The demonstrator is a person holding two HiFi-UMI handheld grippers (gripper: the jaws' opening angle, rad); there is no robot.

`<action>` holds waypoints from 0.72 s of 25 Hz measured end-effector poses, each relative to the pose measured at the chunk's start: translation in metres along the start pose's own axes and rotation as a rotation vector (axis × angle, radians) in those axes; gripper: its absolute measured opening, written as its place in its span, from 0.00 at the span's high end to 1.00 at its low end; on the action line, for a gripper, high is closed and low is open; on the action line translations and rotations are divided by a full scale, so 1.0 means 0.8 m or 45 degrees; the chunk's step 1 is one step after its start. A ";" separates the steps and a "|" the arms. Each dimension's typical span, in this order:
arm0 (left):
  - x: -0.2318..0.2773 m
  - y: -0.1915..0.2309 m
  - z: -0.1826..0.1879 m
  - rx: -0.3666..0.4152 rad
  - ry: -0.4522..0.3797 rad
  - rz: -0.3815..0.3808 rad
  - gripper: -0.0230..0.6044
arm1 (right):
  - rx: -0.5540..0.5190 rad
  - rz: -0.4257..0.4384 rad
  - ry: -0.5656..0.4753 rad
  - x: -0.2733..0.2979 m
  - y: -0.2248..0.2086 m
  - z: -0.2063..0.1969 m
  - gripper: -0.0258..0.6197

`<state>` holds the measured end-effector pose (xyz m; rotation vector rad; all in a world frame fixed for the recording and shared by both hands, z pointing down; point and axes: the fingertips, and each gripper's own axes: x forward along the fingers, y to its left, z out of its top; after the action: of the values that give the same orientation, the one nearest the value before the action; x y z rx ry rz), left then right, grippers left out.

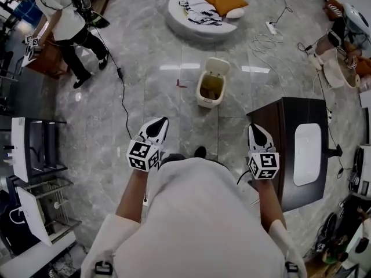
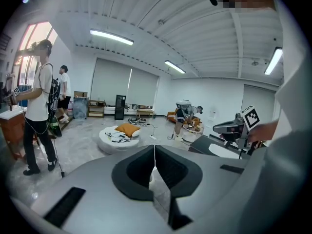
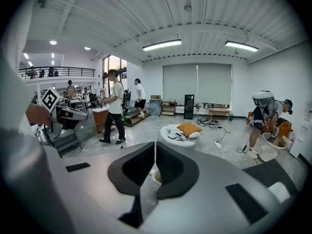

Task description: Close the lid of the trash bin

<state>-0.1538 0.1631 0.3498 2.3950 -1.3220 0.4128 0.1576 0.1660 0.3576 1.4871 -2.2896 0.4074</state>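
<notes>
The cream trash bin (image 1: 210, 90) stands on the grey marble floor ahead of me, with its lid (image 1: 217, 66) tipped up and back and brownish contents showing inside. Both grippers are held at waist height, well short of it. My left gripper (image 1: 161, 121) points towards the bin from its near left, jaws shut and empty (image 2: 154, 152). My right gripper (image 1: 254, 127) is at the near right, jaws also shut with nothing in them (image 3: 155, 150). In the right gripper view, a sliver of the bin's rim (image 3: 156, 177) peeks out just behind the jaws.
A dark table (image 1: 278, 126) with a white pad stands close on the right. A round white floor cushion (image 1: 179, 16) with an orange pillow lies beyond the bin. A person (image 1: 64, 22) stands far left, trailing a cable (image 1: 122, 94). Shelving (image 1: 35, 149) lines the left.
</notes>
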 end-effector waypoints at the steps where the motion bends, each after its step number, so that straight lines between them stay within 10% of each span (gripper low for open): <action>1: 0.005 0.000 0.003 0.001 -0.002 0.002 0.93 | -0.001 0.002 0.002 0.003 -0.004 0.001 0.91; 18: 0.092 0.025 0.032 0.001 0.032 -0.057 0.93 | 0.010 -0.019 0.041 0.066 -0.037 0.021 0.91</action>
<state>-0.1309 0.0867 0.3624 2.4074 -1.2554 0.4297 0.1631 0.1043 0.3679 1.4896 -2.2533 0.4342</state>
